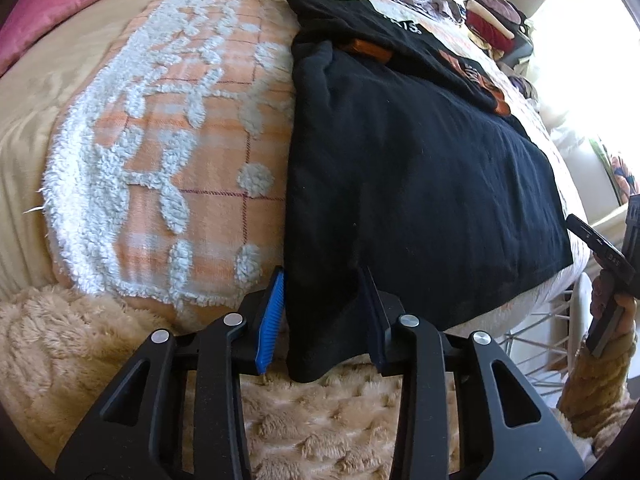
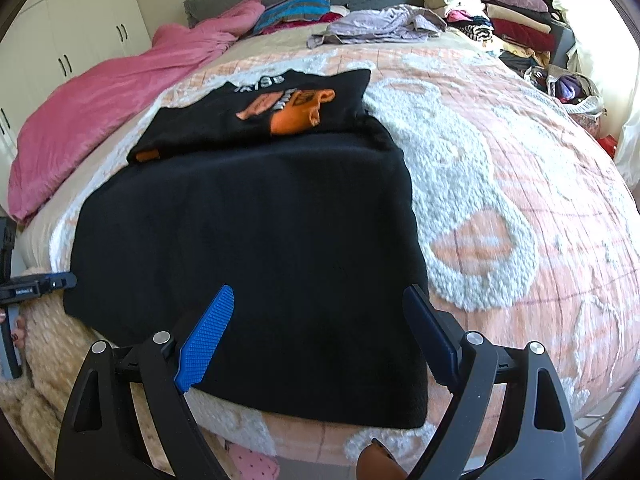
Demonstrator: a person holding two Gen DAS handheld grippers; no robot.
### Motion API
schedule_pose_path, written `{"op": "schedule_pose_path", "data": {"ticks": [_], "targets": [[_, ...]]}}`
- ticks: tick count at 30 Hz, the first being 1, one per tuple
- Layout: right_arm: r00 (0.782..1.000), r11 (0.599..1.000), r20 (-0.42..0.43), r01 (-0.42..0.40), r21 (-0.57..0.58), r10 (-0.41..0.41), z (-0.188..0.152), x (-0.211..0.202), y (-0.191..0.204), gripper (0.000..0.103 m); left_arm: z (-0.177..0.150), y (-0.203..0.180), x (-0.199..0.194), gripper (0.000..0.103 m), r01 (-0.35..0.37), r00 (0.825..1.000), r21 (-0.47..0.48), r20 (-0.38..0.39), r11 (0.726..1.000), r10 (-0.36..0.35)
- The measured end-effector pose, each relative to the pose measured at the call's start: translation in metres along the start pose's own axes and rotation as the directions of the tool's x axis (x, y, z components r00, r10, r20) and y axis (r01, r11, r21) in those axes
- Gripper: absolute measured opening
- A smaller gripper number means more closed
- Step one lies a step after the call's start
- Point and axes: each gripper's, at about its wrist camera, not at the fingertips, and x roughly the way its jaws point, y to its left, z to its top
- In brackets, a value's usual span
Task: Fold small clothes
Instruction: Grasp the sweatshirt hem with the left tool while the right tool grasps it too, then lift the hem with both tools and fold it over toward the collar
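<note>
Black fabric of a small shirt (image 2: 256, 240) lies spread on the peach tufted bedspread (image 2: 500, 184), its hem at the near edge of the bed. Angled steeply down, the left gripper (image 1: 326, 312) has its blue pads closed on the shirt's near left corner. The right gripper (image 2: 320, 336), also tilted down, hangs over the hem near the right corner, its jaws wide apart around the cloth without pressing it.
</note>
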Motion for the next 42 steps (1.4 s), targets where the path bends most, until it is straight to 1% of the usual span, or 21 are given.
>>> {"op": "schedule_pose_path", "data": {"ticks": [2, 6, 13, 15, 17, 19, 21, 22, 23, 24, 26, 27, 32, 33, 35, 36, 37, 39, 42], "targets": [[1.0, 1.0, -0.017, 0.004, 0.003, -0.004, -0.004, 0.0, -0.004, 0.085, -0.002, -0.001, 0.0, 0.027, 0.006, 1.0, -0.001, -0.002, 1.0, -0.006], [0.999, 1.0, -0.052, -0.014, 0.018, 0.015, -0.012, 0.001, -0.013, 0.085, -0.005, 0.001, 0.001, 0.027, 0.015, 1.0, -0.003, -0.013, 1.0, -0.015], [0.996, 1.0, -0.09, -0.019, 0.007, 0.02, -0.02, -0.002, -0.018, 0.085, -0.009, -0.007, 0.004, 0.027, -0.02, 0.999, 0.055, -0.037, 0.998, 0.022], [0.995, 1.0, -0.102, -0.009, 0.013, 0.01, -0.023, -0.002, -0.021, 0.085, -0.009, -0.007, 0.005, 0.027, -0.022, 0.999, 0.061, -0.045, 0.998, 0.025], [0.993, 0.999, -0.112, -0.019, 0.028, 0.022, -0.026, 0.0, -0.026, 0.085, -0.009, -0.007, 0.005, 0.027, -0.022, 0.998, 0.062, -0.05, 0.998, 0.025], [0.993, 0.999, -0.117, -0.031, 0.025, 0.033, -0.029, 0.002, -0.028, 0.078, -0.008, -0.008, 0.008, 0.027, -0.023, 0.998, 0.06, -0.053, 0.998, 0.027], [0.993, 1.0, -0.118, -0.025, -0.001, 0.025, -0.031, 0.004, -0.027, 0.059, -0.007, -0.009, 0.011, 0.027, -0.025, 0.998, 0.058, -0.058, 0.998, 0.029], [0.993, 1.0, -0.115, -0.027, -0.013, 0.025, -0.032, 0.004, -0.028, 0.055, -0.007, -0.008, 0.011, 0.028, -0.024, 0.998, 0.056, -0.059, 0.998, 0.027], [0.993, 0.999, -0.111, -0.034, -0.014, 0.032, -0.032, 0.003, -0.028, 0.044, -0.006, -0.008, 0.012, 0.028, -0.019, 0.998, 0.051, -0.062, 0.999, 0.022], [0.994, 0.999, -0.099, -0.049, -0.011, 0.048, -0.032, 0.001, -0.029, 0.027, -0.005, -0.006, 0.013, 0.029, -0.008, 0.998, 0.039, -0.064, 0.999, 0.01], [0.995, 0.997, -0.072, -0.075, 0.002, 0.075, -0.03, -0.003, -0.031, 0.014, -0.001, -0.005, 0.015, 0.03, 0.013, 0.998, 0.019, -0.065, 1.0, -0.011], [0.995, 0.997, -0.061, -0.083, 0.006, 0.083, -0.029, -0.004, -0.031, 0.011, 0.0, -0.003, 0.016, 0.03, 0.022, 0.998, 0.005, -0.064, 1.0, -0.022], [0.986, 0.986, 0.025, -0.168, 0.026, 0.167, -0.018, -0.017, -0.025, 0.008, -0.001, -0.003, 0.016, 0.029, 0.015, 0.998, 0.002, -0.064, 1.0, -0.015], [0.984, 0.984, 0.041, -0.174, 0.026, 0.173, -0.014, -0.02, -0.023, 0.008, -0.001, -0.004, 0.015, 0.025, 0.014, 0.998, -0.001, -0.061, 1.0, -0.014], [0.981, 0.982, 0.063, -0.186, 0.027, 0.184, -0.006, -0.022, -0.021, 0.008, -0.002, -0.001, 0.011, 0.01, 0.034, 0.998, -0.019, -0.052, 0.999, -0.035], [0.98, 0.983, 0.078, -0.183, 0.026, 0.181, -0.003, -0.025, -0.02, 0.008, -0.002, 0.001, 0.01, 0.003, 0.08, 0.995, -0.042, -0.049, 0.996, -0.082], [0.979, 0.982, 0.09, -0.186, 0.029, 0.183, 0.0, -0.027, -0.02, 0.008, -0.002, 0.003, 0.008, 0.003, 0.092, 0.994, -0.055, -0.046, 0.994, -0.095], [0.974, 0.978, 0.115, -0.203, 0.045, 0.197, 0.004, -0.032, -0.022, 0.007, -0.001, 0.0, 0.002, 0.003, 0.096, 0.995, -0.04, -0.028, 0.995, -0.097], [0.965, 0.974, 0.161, -0.219, 0.062, 0.207, 0.011, -0.042, -0.026, 0.007, 0.004, -0.005, -0.014, 0.002, 0.129, 0.992, -0.024, 0.014, 0.991, -0.129]]}}
